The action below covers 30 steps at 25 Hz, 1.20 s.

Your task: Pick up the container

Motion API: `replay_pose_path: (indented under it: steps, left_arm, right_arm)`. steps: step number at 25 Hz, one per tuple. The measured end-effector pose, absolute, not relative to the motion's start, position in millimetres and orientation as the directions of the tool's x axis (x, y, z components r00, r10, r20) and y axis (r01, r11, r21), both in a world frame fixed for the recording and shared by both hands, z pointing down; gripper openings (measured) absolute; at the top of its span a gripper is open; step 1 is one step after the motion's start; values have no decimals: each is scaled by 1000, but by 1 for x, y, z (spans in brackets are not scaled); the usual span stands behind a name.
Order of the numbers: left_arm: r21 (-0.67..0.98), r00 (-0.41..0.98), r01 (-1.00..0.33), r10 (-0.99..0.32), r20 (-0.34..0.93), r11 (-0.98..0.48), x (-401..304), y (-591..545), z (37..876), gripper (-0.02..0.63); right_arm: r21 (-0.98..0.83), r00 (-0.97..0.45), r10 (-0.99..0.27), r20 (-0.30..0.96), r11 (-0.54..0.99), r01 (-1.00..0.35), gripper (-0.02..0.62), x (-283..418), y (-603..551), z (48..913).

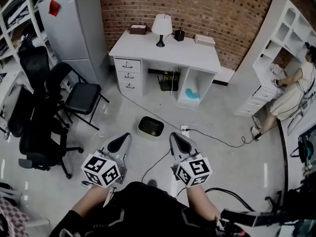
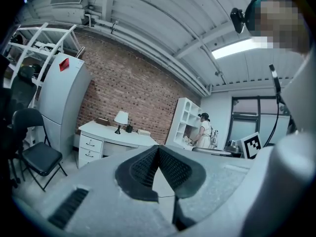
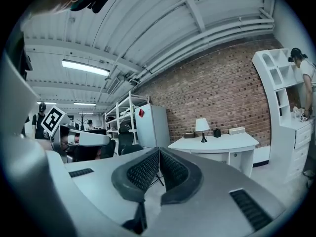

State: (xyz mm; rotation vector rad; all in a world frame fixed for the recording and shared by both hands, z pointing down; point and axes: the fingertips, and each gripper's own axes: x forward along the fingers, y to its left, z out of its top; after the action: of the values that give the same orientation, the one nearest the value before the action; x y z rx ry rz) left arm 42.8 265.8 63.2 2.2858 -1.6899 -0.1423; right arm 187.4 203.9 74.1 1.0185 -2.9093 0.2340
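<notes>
The container (image 1: pixel 151 127) is a low rounded bin with a pale rim and a dark inside, standing on the grey floor in front of the desk. In the head view my left gripper (image 1: pixel 119 143) hovers just short of it to the left, and my right gripper (image 1: pixel 180 141) just short of it to the right. Both point level toward the desk. In the left gripper view the left gripper (image 2: pixel 158 147) has its ribbed pads pressed together with nothing between them. The right gripper (image 3: pixel 159 150) is shut and empty in its own view too. Neither gripper view shows the container.
A white desk (image 1: pixel 148 49) with drawers, a lamp (image 1: pixel 162 28) and small boxes stands against the brick wall. A grey cabinet (image 1: pixel 79 28) and black chairs (image 1: pixel 79 98) fill the left. Cables and a power strip (image 1: pixel 185 130) lie beside the bin. A person (image 1: pixel 291 95) stands at white shelves on the right.
</notes>
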Motion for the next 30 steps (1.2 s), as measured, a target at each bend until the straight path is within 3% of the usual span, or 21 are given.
replay_pose_path:
  steps: [11, 30]
  left_arm:
    - [278, 281, -933, -946, 160, -230, 69, 225, 69, 9]
    - [331, 368, -895, -914, 170, -299, 4, 113, 95, 9]
  right_arm:
    - [-67, -835, -544, 82, 833, -549, 9, 199, 163, 61]
    - [-77, -766, -629, 132, 764, -641, 9, 149, 65, 73]
